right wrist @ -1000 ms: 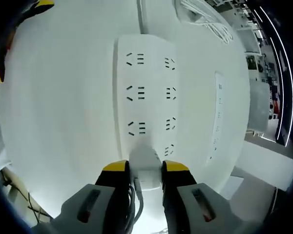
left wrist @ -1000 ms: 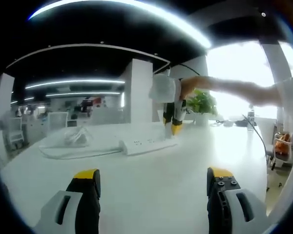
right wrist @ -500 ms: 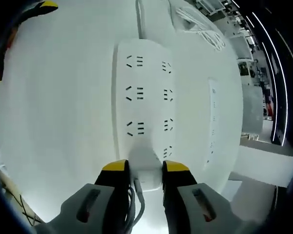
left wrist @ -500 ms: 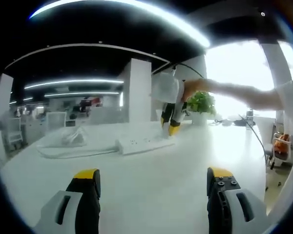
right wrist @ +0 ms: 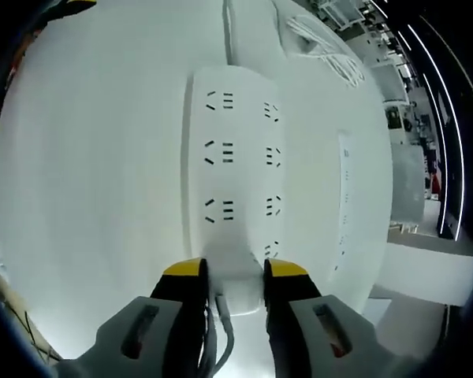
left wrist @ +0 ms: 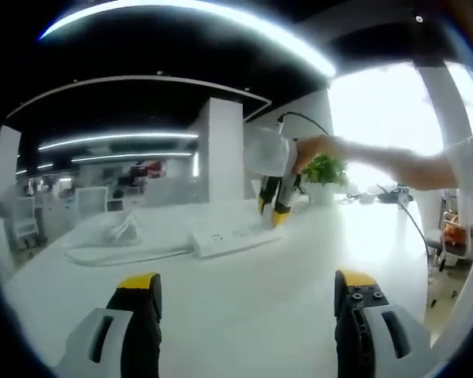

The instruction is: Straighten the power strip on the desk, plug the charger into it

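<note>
- Left gripper view: the left gripper [left wrist: 246,315] hovers low over the white bench [left wrist: 244,291], its yellow-tipped fingers [left wrist: 139,283] spread wide apart with nothing between them.
- Across the bench the white power strip [left wrist: 232,239] lies flat, its cable [left wrist: 118,252] trailing off to the left beside a crumpled clear plastic bag [left wrist: 118,226].
- The right gripper [left wrist: 274,211], held by a person's outstretched hand [left wrist: 315,146], points down at the right-hand end of the strip.
- A potted green plant [left wrist: 325,172] stands behind it near the bright window; office pillars and ceiling lights fill the background.
- Right gripper view: the right gripper [right wrist: 233,272] looks straight down on the power strip [right wrist: 236,150], which runs up the view with two columns of sockets.
- Its fingers [right wrist: 181,272] are closed on the white charger [right wrist: 235,279], which sits at the near end of the strip; whether its prongs are seated cannot be told.
- The charger's grey cord [right wrist: 225,346] hangs down between the fingers.
- A bundle of white cable [right wrist: 323,43] lies beyond the strip's far end.
</note>
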Demonstrator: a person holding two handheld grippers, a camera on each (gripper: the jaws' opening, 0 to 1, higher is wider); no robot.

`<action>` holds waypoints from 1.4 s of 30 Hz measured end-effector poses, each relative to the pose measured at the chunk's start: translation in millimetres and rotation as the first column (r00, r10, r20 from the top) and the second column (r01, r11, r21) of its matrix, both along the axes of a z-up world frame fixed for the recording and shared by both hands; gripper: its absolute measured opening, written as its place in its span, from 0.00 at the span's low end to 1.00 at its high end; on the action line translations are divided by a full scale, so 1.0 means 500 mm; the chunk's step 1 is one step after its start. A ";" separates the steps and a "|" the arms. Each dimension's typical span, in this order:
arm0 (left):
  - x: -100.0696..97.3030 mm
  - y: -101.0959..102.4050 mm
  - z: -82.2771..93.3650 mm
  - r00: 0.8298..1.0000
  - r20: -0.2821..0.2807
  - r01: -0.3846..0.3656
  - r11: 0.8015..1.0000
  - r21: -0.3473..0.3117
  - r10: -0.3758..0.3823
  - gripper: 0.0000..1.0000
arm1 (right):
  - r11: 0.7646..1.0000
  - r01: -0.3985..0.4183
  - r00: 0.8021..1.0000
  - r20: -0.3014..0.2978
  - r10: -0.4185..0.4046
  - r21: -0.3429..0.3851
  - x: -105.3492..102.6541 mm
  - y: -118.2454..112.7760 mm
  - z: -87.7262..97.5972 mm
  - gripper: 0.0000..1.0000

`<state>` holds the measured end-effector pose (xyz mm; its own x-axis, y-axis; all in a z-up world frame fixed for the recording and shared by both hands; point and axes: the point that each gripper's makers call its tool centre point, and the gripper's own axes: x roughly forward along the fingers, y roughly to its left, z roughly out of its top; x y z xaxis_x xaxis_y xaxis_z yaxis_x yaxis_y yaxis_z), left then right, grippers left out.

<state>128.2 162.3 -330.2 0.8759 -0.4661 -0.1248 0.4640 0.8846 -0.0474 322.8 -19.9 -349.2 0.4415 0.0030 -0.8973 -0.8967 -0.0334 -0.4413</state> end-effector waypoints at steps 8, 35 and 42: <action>0.001 0.016 0.004 1.000 0.003 -0.023 1.000 0.000 0.023 0.95 | 0.991 -0.063 0.998 0.013 0.062 0.114 0.000 0.018 0.004 0.28; 0.004 0.002 0.012 1.000 0.009 -0.011 1.000 0.011 0.011 0.95 | 0.921 -0.171 0.985 0.085 0.151 0.351 -0.010 0.049 0.060 0.54; 0.005 -0.001 0.011 1.000 0.006 -0.009 1.000 0.017 0.009 0.96 | 0.860 -0.159 0.987 0.103 0.125 0.484 -0.022 0.053 0.093 0.55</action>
